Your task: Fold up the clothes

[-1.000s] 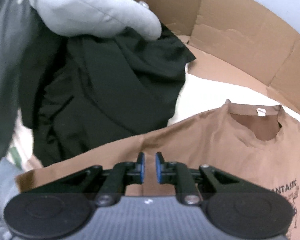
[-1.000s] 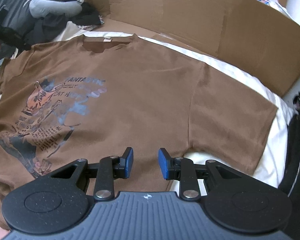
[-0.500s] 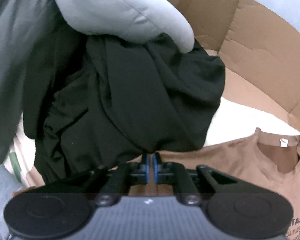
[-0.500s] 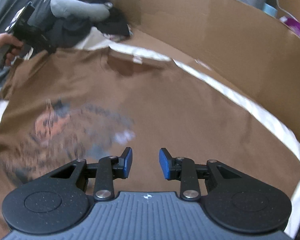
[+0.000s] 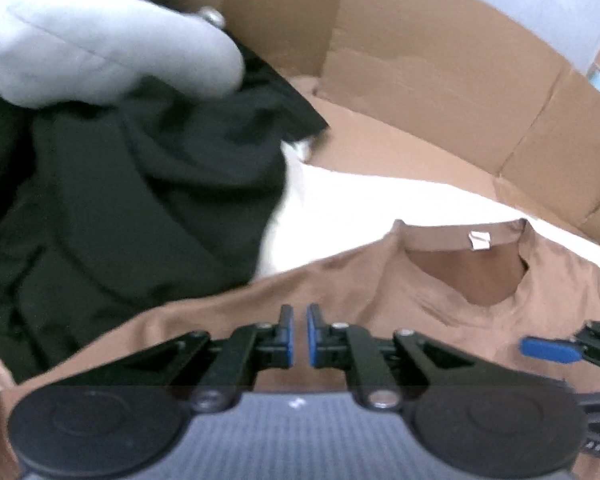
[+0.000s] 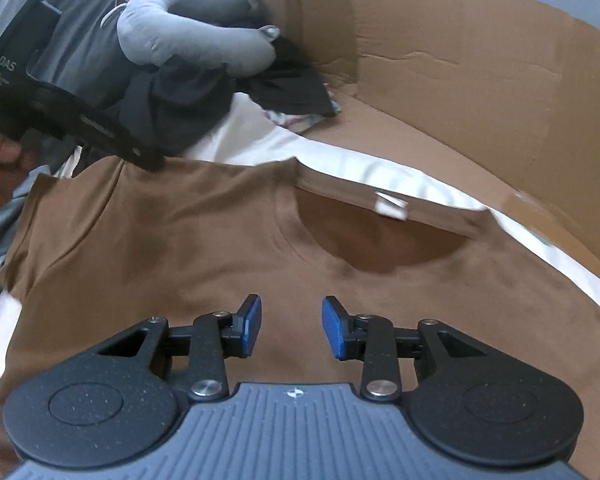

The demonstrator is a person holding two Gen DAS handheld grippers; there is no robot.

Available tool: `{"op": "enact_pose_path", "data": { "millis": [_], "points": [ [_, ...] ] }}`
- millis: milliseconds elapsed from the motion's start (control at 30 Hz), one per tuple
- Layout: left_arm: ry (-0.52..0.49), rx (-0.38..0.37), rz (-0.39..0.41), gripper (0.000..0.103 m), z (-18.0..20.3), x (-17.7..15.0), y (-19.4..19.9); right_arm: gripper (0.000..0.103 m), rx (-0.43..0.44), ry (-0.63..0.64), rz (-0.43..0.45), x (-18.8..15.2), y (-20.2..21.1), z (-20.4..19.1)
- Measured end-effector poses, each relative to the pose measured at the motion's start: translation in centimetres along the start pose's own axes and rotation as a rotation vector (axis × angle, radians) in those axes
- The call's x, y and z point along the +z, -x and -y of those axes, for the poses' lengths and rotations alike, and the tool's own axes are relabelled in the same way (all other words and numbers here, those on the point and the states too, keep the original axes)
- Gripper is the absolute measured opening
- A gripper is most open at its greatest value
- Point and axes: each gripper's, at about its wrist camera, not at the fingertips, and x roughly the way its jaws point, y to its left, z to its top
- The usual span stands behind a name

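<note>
The right gripper point(image 6: 291, 328) has moved up the brown T-shirt point(image 6: 204, 240) since a second ago. Before, it hung over the bottom part near the right sleeve; now it is close to the neck hole point(image 6: 380, 236). Its blue fingers point(image 6: 252, 320) are apart and opening wider, with only flat shirt cloth showing below the gap.

The left gripper point(image 5: 298, 336) has slid back over the shirt's left shoulder. Half a second ago the black clothes filled its view; now the collar shows again. Its fingers point(image 5: 286, 332) were a bit apart a second ago and now are almost together. I cannot tell if they pinch the shirt.

The shirt lies flat on a white sheet point(image 6: 340, 160). A white tag point(image 6: 390, 204) sits at the far edge of the collar.

To the left, a pile of black clothes point(image 5: 140, 200) touches the shirt's shoulder edge, and a grey neck pillow point(image 5: 100, 52) lies on top of it. Beyond the collar there is a strip of bare sheet, then a cardboard wall point(image 6: 460, 72) closes the far side and the right side.
</note>
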Motion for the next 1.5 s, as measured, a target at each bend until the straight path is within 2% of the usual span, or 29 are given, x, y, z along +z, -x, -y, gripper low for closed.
{"op": "enact_pose_path", "data": {
  "millis": [167, 333, 500, 600, 733, 900, 1033, 1233, 1400, 1500],
  "points": [
    [-0.020, -0.031, -0.036, 0.008, 1.0, 0.7, -2.8, 0.040, 0.031, 0.027, -0.018, 2.1, -2.7, -1.0],
    [-0.051, -0.027, -0.033, 0.008, 1.9, 2.0, -4.2, 0.040, 0.069, 0.067, -0.048, 3.7, -5.4, -1.5],
    [-0.038, -0.010, -0.039, 0.005, 1.5, 2.8, -5.7, 0.039, 0.025, 0.124, -0.098, 3.5, -7.2, -1.1],
    [0.032, -0.011, -0.024, 0.003, 0.6, 2.7, -5.9, 0.038, 0.004, 0.112, -0.101, 2.8, -6.8, -0.1],
    [0.067, -0.003, 0.005, 0.003, 0.3, 2.3, -5.7, 0.038, -0.028, 0.122, -0.103, 1.7, -6.0, 0.7],
    [0.017, -0.051, 0.004, 0.004, 1.6, 2.5, -5.4, 0.038, -0.059, 0.080, -0.111, 1.0, -5.1, 1.5],
    [-0.024, -0.040, 0.011, 0.004, 2.5, 3.1, -5.6, 0.038, -0.077, 0.041, -0.107, 0.4, -4.6, 1.4],
    [-0.092, -0.048, 0.013, 0.002, 4.0, 3.9, -6.1, 0.039, -0.046, -0.066, -0.109, -0.3, -3.5, 2.4],
    [-0.187, -0.028, 0.021, 0.004, 5.8, 3.9, -7.5, 0.039, -0.043, -0.068, -0.098, -1.2, -2.6, 2.4],
    [-0.192, -0.018, 0.024, 0.007, 5.6, 3.8, -6.9, 0.039, -0.043, -0.063, -0.088, -1.1, -2.1, 2.3]
  ]
}}
